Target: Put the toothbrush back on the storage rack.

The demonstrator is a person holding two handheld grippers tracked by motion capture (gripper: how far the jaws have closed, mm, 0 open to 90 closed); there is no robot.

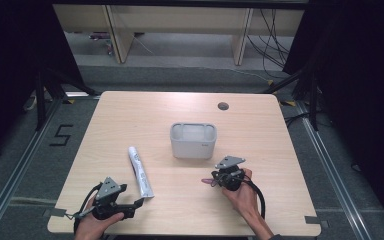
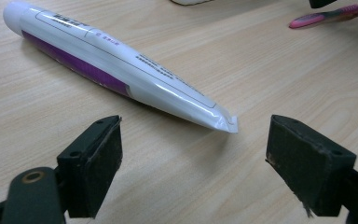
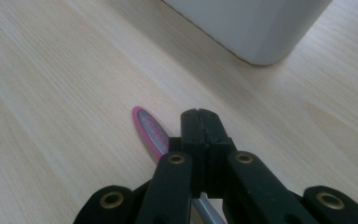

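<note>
Pinching pink toothbrush point(image 3: 149, 130), right hand-held gripper point(image 3: 199, 122), left hand-held gripper point(image 2: 193, 154) spread before toothpaste tube point(image 2: 116, 70)

The high view looks forward and down from above the person's edge of the bench point(image 1: 130, 107), far enough back to take in the whole top and the floor beyond at twelve o'clock. The left gripper view rides low, close over the wood, facing along its parted jaws at the toothpaste tube point(image 2: 116, 65) running toward ten o'clock; the pink toothbrush point(image 2: 324, 15) sits at one o'clock. The right gripper view skims lower still, with that toothbrush point(image 3: 149, 128) just past its closed jaws and the grey container point(image 3: 251, 25) at twelve o'clock. All three views share the toothbrush.
</note>
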